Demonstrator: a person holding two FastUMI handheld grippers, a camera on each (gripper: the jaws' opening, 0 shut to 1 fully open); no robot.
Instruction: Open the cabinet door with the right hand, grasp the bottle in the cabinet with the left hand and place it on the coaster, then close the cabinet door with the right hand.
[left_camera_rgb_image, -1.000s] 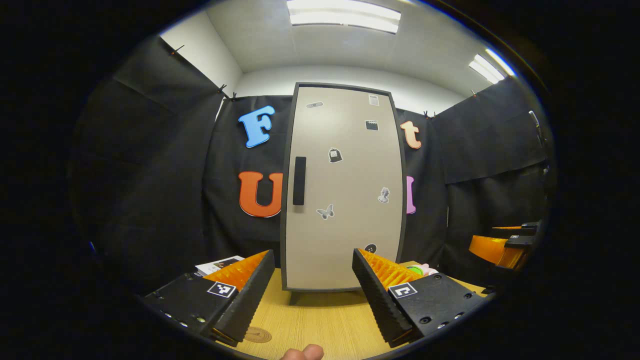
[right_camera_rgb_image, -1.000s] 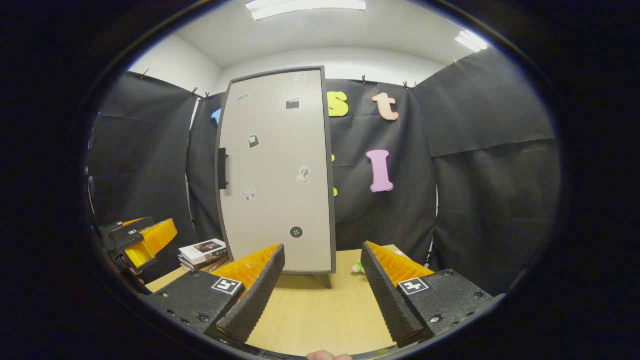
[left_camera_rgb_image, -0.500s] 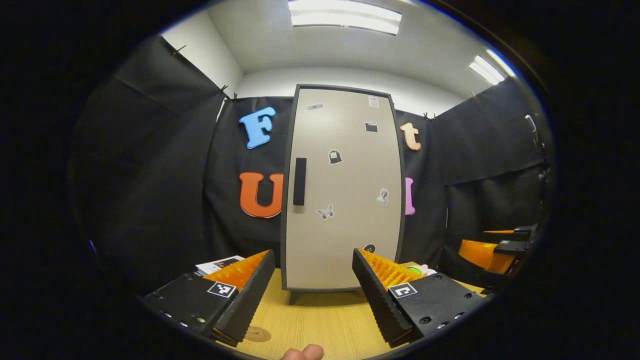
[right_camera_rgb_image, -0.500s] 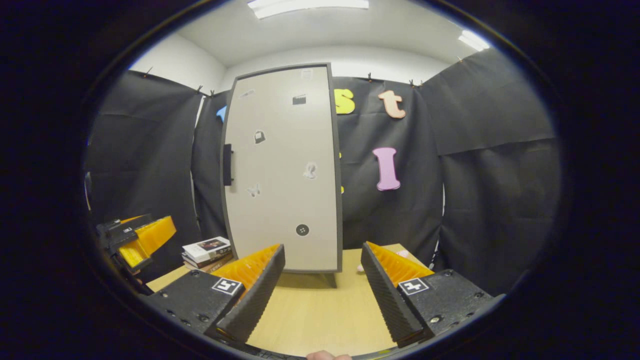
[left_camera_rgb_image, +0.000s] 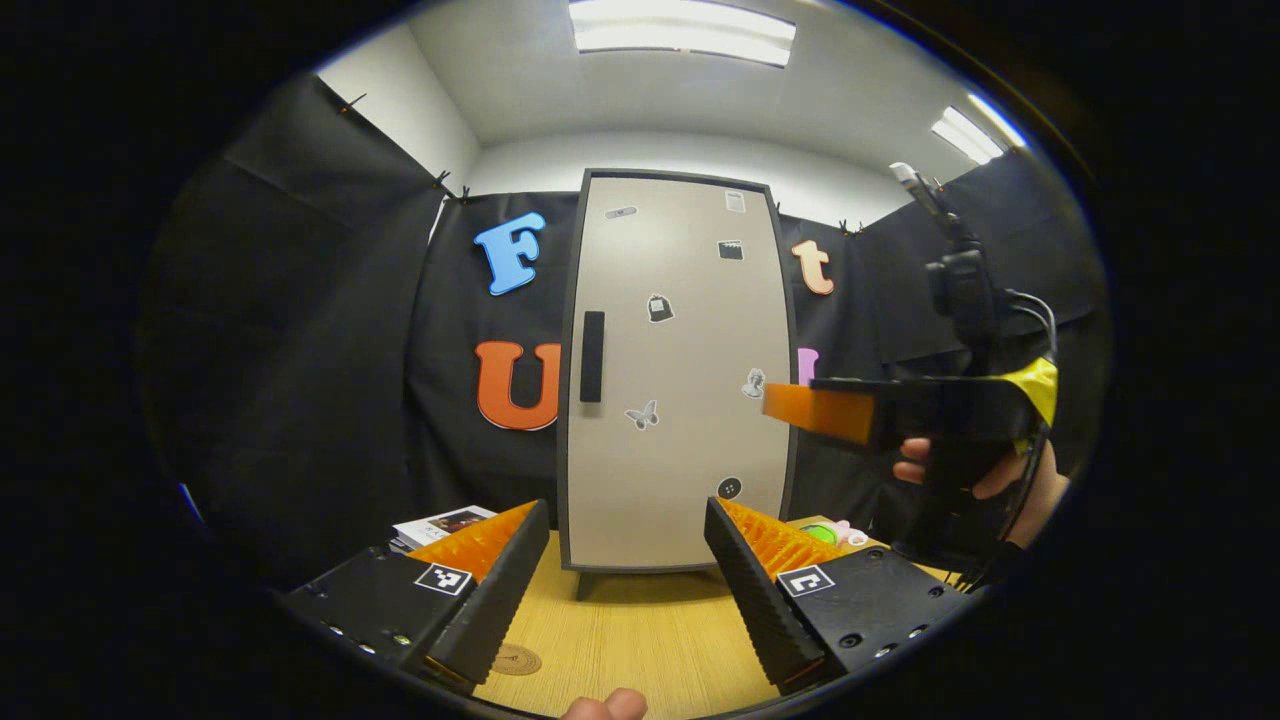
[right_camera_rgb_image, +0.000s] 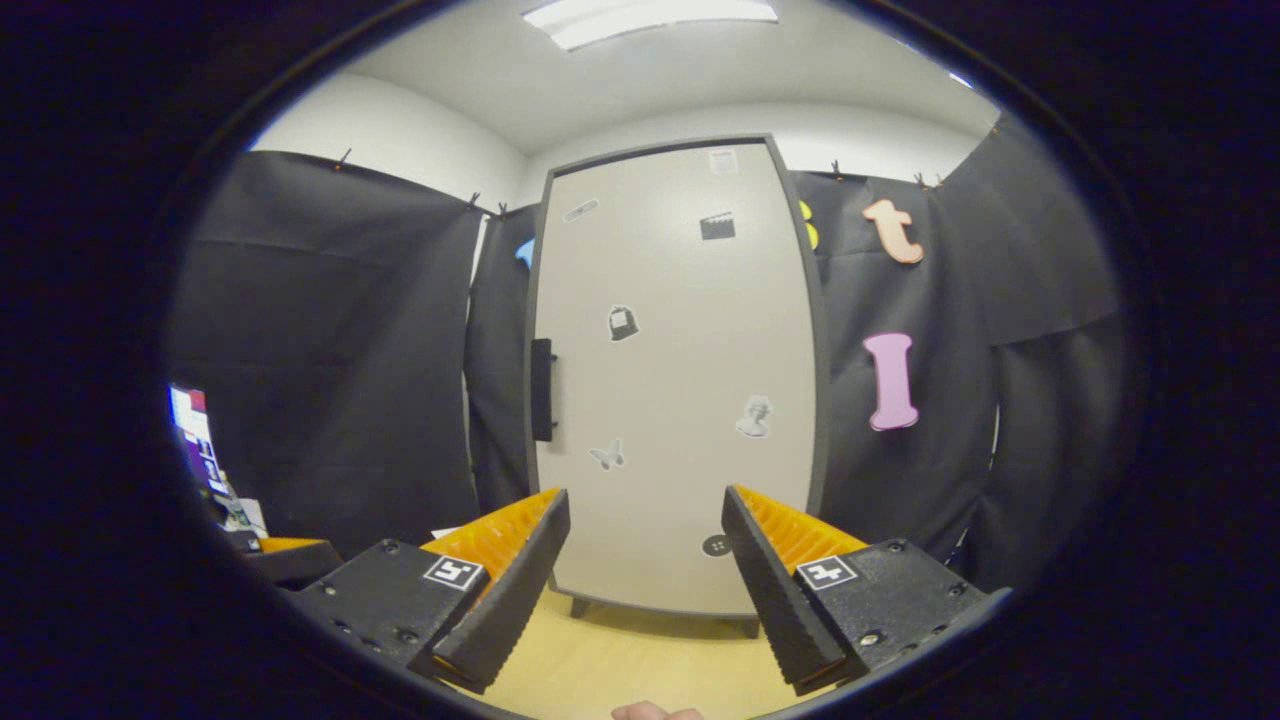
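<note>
A tall beige cabinet (left_camera_rgb_image: 680, 380) stands on the wooden table (left_camera_rgb_image: 640, 640), its door shut and hiding the inside. The black handle (left_camera_rgb_image: 592, 356) runs down the door's left edge. A round brown coaster (left_camera_rgb_image: 516, 659) lies on the table near my left gripper (left_camera_rgb_image: 625, 590), which is open and empty, low in front of the cabinet. My right gripper (left_camera_rgb_image: 785, 403), held by a hand (left_camera_rgb_image: 1000, 480), hovers at mid-door height near the cabinet's right edge. In the right gripper view it (right_camera_rgb_image: 645, 580) is open, facing the door (right_camera_rgb_image: 680, 380), with the handle (right_camera_rgb_image: 542, 389) up and to the left.
A stack of books (left_camera_rgb_image: 445, 522) lies on the table left of the cabinet. A small green and pink toy (left_camera_rgb_image: 830, 533) sits to its right. Black cloth walls close in behind and on both sides.
My right gripper has risen and moved in toward the cabinet, turning to face the door. The left gripper has stayed almost still. The door remains shut.
</note>
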